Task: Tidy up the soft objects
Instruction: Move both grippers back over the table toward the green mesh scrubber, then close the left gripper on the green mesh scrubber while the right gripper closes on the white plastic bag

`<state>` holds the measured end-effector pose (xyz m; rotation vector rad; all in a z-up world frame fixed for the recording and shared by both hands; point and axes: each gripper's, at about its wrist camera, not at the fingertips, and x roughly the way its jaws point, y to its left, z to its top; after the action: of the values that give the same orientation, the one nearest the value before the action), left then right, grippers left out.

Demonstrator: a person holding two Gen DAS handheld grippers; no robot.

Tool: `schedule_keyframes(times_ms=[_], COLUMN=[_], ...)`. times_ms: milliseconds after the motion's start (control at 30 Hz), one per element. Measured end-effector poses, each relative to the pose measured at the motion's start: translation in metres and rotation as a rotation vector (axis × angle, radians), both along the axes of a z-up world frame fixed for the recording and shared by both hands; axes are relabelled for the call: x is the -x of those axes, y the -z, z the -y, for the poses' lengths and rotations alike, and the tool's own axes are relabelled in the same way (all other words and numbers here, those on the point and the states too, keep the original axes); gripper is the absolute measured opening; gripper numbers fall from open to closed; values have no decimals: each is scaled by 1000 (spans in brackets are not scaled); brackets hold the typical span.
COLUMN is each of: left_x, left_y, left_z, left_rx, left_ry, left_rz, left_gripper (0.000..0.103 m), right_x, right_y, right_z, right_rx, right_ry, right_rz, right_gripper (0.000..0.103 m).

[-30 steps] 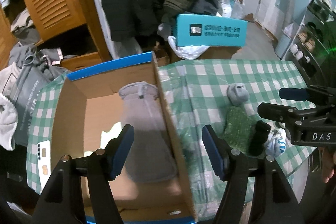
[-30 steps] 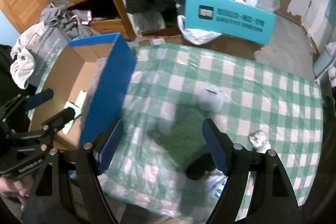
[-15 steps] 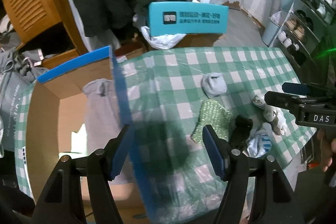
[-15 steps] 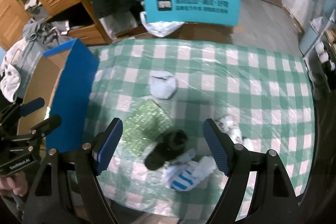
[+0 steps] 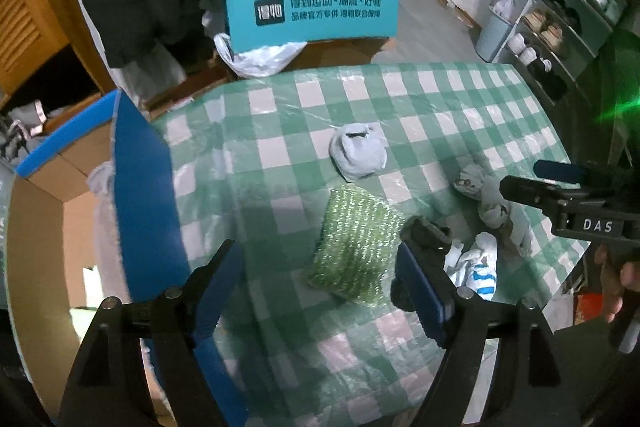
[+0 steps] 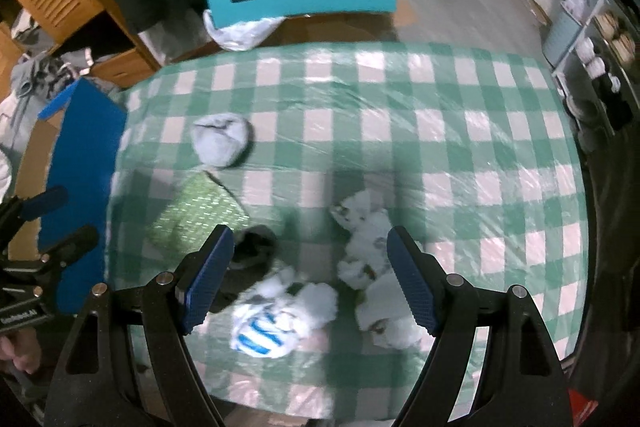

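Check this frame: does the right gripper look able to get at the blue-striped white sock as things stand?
Probably yes. The right gripper is open and empty, and the blue-striped white sock lies uncovered between its fingers on the checked tablecloth; only the black sock crowds its left side.

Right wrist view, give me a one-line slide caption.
Open right tongs hover over a blue-striped sock and white socks on the green checked tablecloth.
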<state>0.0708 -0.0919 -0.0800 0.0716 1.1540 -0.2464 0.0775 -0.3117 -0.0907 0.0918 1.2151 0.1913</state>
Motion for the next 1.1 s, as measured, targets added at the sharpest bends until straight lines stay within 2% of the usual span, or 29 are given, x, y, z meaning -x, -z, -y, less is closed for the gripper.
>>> schedule_keyframes(times_ms=[400, 667, 1100], left_x=[-16, -16, -16], left_y=[43, 57, 86], left_z=[18, 21, 37], left_rx=[0, -1, -52], left_ry=[21, 43, 95], left_rz=[-111, -153, -212], left_gripper=[81, 81, 81], right_x=[-5, -6, -16], right_y=[46, 77, 91], right_z=[29, 34, 30], right_rx=[22, 58, 71], right_ry=[36, 25, 18], right_rz=[-106, -173, -192], right_gripper=[79, 79, 78])
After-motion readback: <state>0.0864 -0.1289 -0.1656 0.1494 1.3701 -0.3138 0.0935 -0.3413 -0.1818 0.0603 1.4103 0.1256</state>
